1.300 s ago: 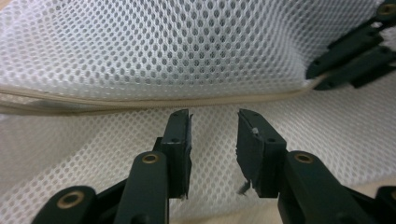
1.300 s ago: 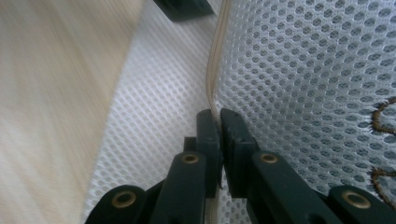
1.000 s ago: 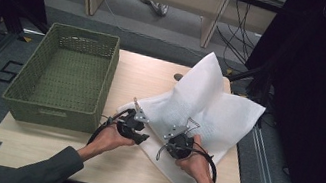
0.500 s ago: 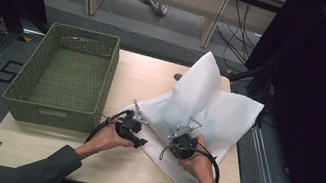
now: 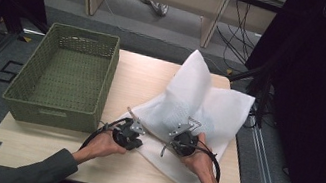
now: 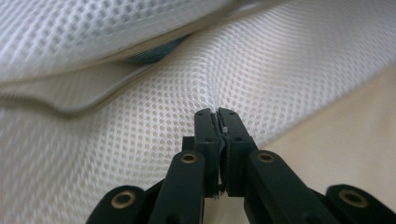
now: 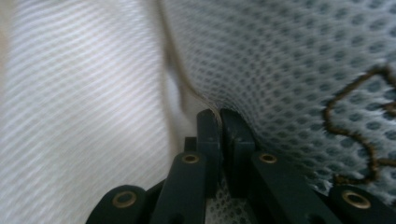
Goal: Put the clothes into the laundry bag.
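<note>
A large white mesh bag [image 5: 209,105] lies crumpled on the right half of the wooden table [image 5: 59,152], with one flap standing up. My left gripper [image 5: 137,133] is at the bag's near left edge. Its jaws have just been closing and now pinch a fold of the mesh [image 6: 280,60] at their tips [image 6: 217,114]. My right gripper [image 5: 178,135] sits in the middle of the bag, shut on a seamed edge of the mesh [image 7: 70,93] at its tips [image 7: 219,114]. Something blue-grey [image 6: 154,51] shows between the bag's layers.
A green woven basket [image 5: 50,113] stands on the left part of the table, close to my left hand. Bare tabletop runs along the near edge. Dark curtains and cables lie beyond the table's right side.
My left hand has slid slightly toward the near edge and settled on the bag's left edge. The right hand and the raised flap have stayed put.
</note>
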